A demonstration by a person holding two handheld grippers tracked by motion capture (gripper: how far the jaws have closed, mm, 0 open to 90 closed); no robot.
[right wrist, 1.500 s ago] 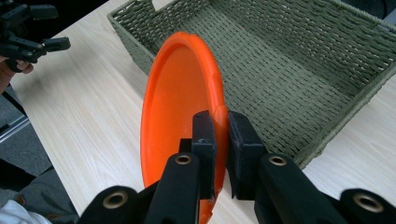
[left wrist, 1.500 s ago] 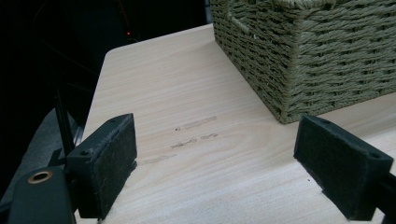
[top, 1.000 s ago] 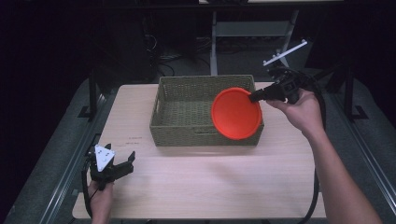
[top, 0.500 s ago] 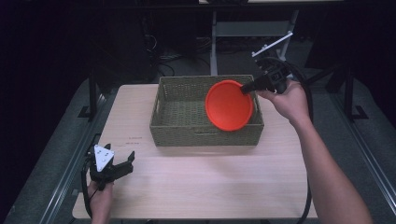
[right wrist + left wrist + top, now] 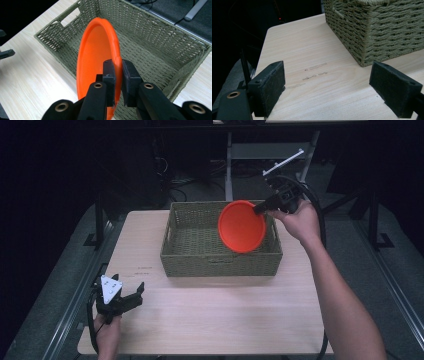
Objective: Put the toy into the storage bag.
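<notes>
Over the far right part of the woven basket [image 5: 220, 251] my right claw [image 5: 116, 72] is clamped on the rim of the orange plate [image 5: 242, 226], held on edge, tilted, basket floor directly below, while my left claw [image 5: 122, 299] rests spread apart on the worktop [image 5: 220, 315], well away.

Pale wooden table [image 5: 215, 320] amid dark surroundings, grey floor [image 5: 400, 265].
</notes>
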